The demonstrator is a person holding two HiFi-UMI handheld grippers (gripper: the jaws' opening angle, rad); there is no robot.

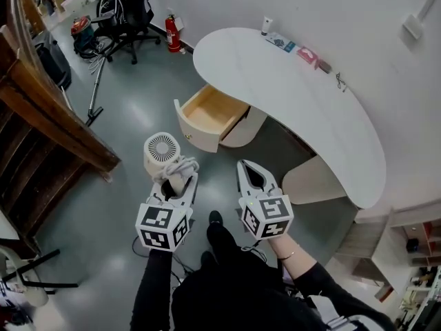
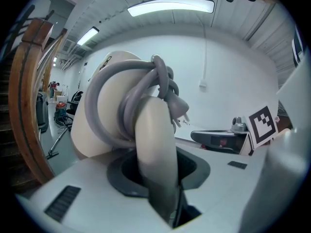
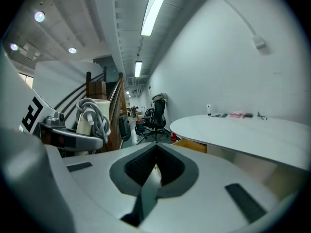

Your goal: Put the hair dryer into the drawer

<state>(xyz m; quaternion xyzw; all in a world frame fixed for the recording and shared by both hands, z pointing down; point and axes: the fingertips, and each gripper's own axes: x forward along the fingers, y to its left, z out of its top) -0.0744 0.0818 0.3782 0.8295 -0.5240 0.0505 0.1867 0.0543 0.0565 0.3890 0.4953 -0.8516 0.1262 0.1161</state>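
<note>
A cream hair dryer (image 1: pixel 162 152) with a grey cord wound round it is held out in front of me by its handle. My left gripper (image 1: pixel 177 178) is shut on that handle. In the left gripper view the hair dryer (image 2: pixel 151 125) fills the middle, with its handle squeezed between the jaws. My right gripper (image 1: pixel 247 169) is level with it on the right, shut and with nothing in it. The wooden drawer (image 1: pixel 196 137) stands pulled open ahead of both grippers, under the white curved desk (image 1: pixel 296 98). The right gripper view shows the hair dryer (image 3: pixel 90 116) at left and the drawer (image 3: pixel 192 145) ahead.
A wooden staircase (image 1: pixel 48 116) runs along the left. Far back stand an office chair (image 1: pixel 128 12), a red fire extinguisher (image 1: pixel 172 33) and a vacuum cleaner (image 1: pixel 83 34). A tube (image 1: pixel 267 25) and small items (image 1: pixel 307 55) lie on the desk's far edge. Grey floor lies between me and the drawer.
</note>
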